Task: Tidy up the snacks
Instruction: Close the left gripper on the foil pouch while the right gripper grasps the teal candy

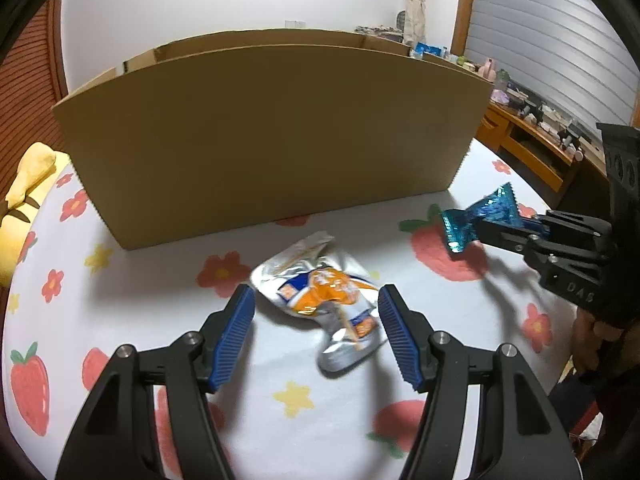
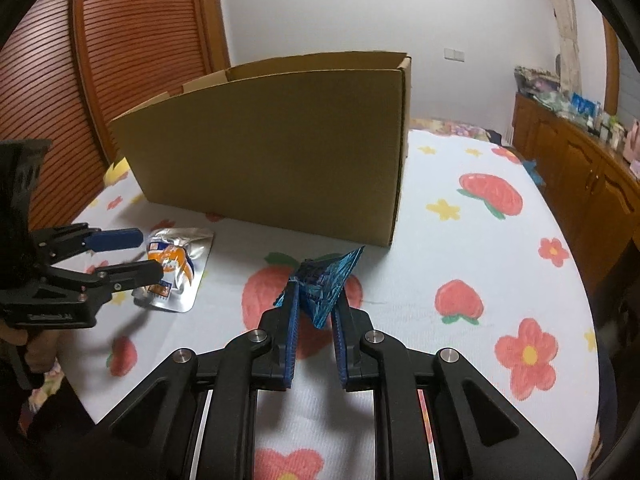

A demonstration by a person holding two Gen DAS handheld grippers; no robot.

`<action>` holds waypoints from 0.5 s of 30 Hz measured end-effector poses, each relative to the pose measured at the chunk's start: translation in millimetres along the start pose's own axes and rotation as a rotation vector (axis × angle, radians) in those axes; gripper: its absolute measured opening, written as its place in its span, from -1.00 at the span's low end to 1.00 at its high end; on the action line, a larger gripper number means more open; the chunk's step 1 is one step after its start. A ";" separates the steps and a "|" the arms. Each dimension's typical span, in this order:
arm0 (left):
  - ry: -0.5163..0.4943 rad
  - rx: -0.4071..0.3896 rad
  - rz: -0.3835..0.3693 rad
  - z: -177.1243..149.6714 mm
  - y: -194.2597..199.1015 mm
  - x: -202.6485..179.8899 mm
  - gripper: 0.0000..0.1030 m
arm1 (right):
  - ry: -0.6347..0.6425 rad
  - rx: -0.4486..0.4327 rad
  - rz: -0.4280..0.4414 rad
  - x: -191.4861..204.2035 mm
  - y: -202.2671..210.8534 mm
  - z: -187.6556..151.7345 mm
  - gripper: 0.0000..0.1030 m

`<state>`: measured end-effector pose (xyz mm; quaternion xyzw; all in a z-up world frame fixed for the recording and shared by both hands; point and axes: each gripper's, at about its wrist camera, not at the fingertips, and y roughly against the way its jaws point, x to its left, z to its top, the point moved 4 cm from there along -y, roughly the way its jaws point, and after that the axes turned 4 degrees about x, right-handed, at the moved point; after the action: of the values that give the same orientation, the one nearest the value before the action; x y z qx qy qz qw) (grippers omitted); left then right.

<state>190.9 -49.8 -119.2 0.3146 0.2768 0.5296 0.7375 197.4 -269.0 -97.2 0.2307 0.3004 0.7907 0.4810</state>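
A silver and orange snack pouch (image 1: 324, 300) lies on the patterned cloth in front of a tall open cardboard box (image 1: 272, 136). My left gripper (image 1: 316, 300) is open, its blue pads on either side of the pouch and just above it. It also shows in the right wrist view (image 2: 146, 254), over the pouch (image 2: 176, 268). My right gripper (image 2: 316, 300) is shut on a blue foil snack packet (image 2: 324, 284), held above the cloth in front of the box (image 2: 272, 152). The packet shows at the right of the left wrist view (image 1: 480, 216).
The white cloth (image 1: 280, 420) with strawberries and flowers covers the surface. A yellow plush (image 1: 24, 200) lies at the left. A wooden cabinet (image 2: 576, 168) with small items runs along the right. A slatted wooden door (image 2: 120, 40) stands at the back left.
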 end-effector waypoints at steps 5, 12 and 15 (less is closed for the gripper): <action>-0.030 0.057 0.049 6.0 -17.3 -12.2 0.24 | 0.001 -0.017 -0.007 0.2 2.7 -1.6 -0.75; -0.069 0.084 0.080 13.6 -31.2 -21.9 0.31 | 0.000 -0.020 -0.010 0.6 2.2 -2.4 -0.75; -0.080 0.088 0.078 14.8 -31.0 -22.7 0.30 | 0.000 -0.022 -0.011 1.3 3.1 -2.9 -0.75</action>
<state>214.2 -81.5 -131.4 0.3782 0.2575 0.5322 0.7123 193.0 -269.7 -97.0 0.2237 0.2929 0.7912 0.4880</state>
